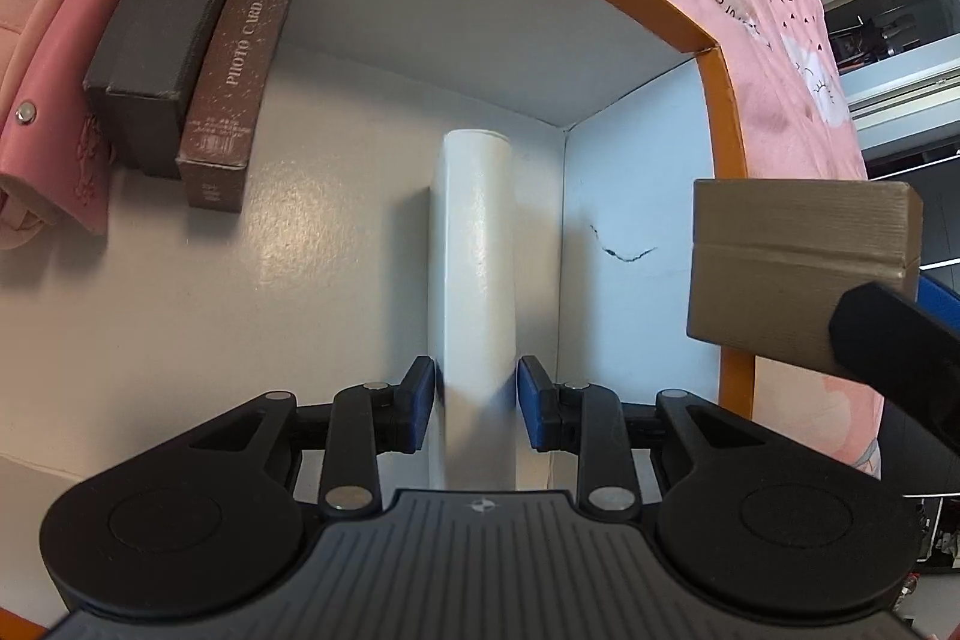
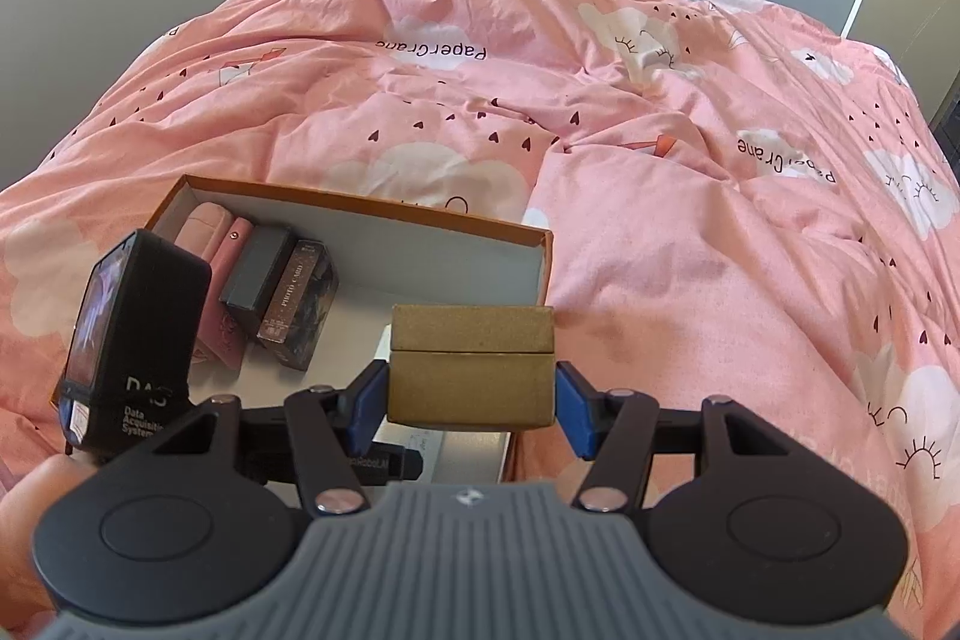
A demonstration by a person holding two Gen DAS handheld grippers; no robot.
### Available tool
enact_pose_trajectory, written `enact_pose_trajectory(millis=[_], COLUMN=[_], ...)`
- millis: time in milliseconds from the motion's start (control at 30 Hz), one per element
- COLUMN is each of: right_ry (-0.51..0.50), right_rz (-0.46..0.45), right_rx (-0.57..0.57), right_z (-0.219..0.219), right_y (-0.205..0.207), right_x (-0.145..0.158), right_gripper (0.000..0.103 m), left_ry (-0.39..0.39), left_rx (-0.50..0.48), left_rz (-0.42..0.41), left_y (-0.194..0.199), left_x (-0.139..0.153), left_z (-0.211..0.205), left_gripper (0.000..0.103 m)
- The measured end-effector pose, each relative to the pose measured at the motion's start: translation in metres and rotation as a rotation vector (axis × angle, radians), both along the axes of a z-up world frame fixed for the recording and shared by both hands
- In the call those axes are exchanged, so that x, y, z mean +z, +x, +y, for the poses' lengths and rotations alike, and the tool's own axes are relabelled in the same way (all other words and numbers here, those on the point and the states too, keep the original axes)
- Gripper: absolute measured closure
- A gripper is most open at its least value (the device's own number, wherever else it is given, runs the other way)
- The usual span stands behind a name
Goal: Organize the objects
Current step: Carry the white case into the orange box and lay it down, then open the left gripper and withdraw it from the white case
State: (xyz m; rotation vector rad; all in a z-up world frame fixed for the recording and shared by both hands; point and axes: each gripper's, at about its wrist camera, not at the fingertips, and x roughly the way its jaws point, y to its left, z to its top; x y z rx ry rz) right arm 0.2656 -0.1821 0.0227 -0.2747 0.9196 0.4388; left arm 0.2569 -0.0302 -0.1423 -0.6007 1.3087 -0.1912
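An orange-rimmed storage box (image 1: 717, 112) with a white inside lies on the bed. A long white box (image 1: 474, 244) lies on its floor along the right wall. My left gripper (image 1: 474, 400) straddles the near end of that white box; its blue pads stand at both sides with thin gaps, so it is open. My right gripper (image 2: 471, 400) is shut on a small brown cardboard box (image 2: 471, 364), held above the storage box's right end. The left wrist view shows that brown box (image 1: 798, 262) beyond the rim.
At the storage box's left end stand a pink pouch (image 1: 42, 40), a pink snap case (image 1: 72, 88), a dark grey box (image 1: 162, 40) and a brown "PHOTO CARD" box (image 1: 240, 82). A pink duvet (image 2: 660, 160) surrounds the box. A hand (image 2: 36, 508) holds the left device (image 2: 132, 334).
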Motion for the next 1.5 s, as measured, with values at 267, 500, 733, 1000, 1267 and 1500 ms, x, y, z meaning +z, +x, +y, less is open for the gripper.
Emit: enact_pose_trajectory(millis=[267,500,733,1000,1267,1500], right_ry=[0.004,0.017,0.016,0.016,0.016,0.019], right_rz=[-0.013,-0.041,-0.031,-0.031,-0.030,-0.028], right_rx=[0.005,0.003,0.008,0.010,-0.010,-0.020], right_z=[-0.002,-0.007,-0.006,-0.007,-0.014,-0.017], right_y=[-0.003,-0.006,-0.006,-0.007,-0.004,-0.002], right_x=[0.005,0.015,0.012,0.011,0.012,0.013], right_gripper=[0.043,0.043,0.043,0.043,0.043,0.043], left_ry=[0.126,0.234,0.212,0.224,0.141,0.155], left_rx=[-0.062,-0.089,-0.108,-0.092,-0.153,-0.241], left_rz=[-0.036,-0.059,-0.016,0.028,0.018,-0.023], left_y=[-0.009,-0.019,-0.015,-0.015,-0.015,-0.016], left_x=[0.019,0.031,0.020,0.014,0.009,0.013], left_z=[0.002,0.009,0.012,0.024,0.012,-0.005], left_gripper=[0.054,0.054,0.069,0.059,0.068,0.073])
